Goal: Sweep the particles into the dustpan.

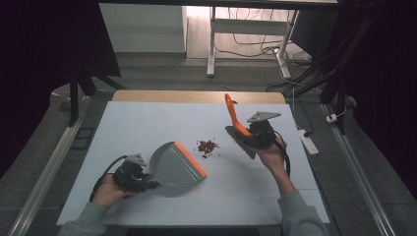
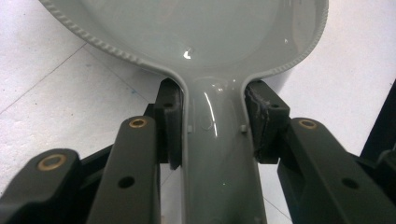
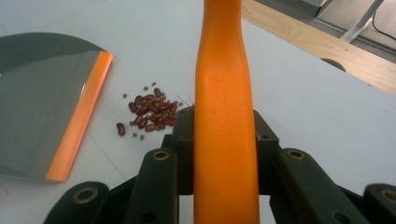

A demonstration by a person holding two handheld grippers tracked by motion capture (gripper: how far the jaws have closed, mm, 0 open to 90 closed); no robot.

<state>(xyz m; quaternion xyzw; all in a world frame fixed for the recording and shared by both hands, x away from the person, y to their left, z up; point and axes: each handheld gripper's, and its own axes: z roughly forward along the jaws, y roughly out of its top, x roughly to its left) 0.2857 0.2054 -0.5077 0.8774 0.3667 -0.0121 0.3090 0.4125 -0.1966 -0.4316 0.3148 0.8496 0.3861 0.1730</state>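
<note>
A dim room surrounds a pale bench (image 1: pixel 147 123) with a wooden strip along its far edge; beyond it stand a white desk frame (image 1: pixel 212 44) and loose cables (image 1: pixel 255 46) on the grey floor, and a white power strip (image 1: pixel 309 142) lies on the floor off the bench's right edge.

The largest thing on the bench is a grey dustpan (image 1: pixel 173 166) with an orange lip, lying near the front edge, left of the middle, with its lip turned toward the centre. Its handle runs back toward the front-left corner, where the left gripper (image 1: pixel 147 183) is clamped on it: in the left gripper view both black pads press the sides of the handle just behind the pan.

To the right of the centre, the right gripper (image 1: pixel 246 132) is closed tight on a brush (image 1: pixel 235 123) with an orange handle. The handle sticks up and away toward the far edge, and the dark bristle head hangs below the hand, just above the bench as far as I can tell.

Between the dustpan's lip and the brush lies a small heap of red beans (image 1: pixel 207 146) with a few tiny greenish ones scattered among them, near the lip but apart from it.
</note>
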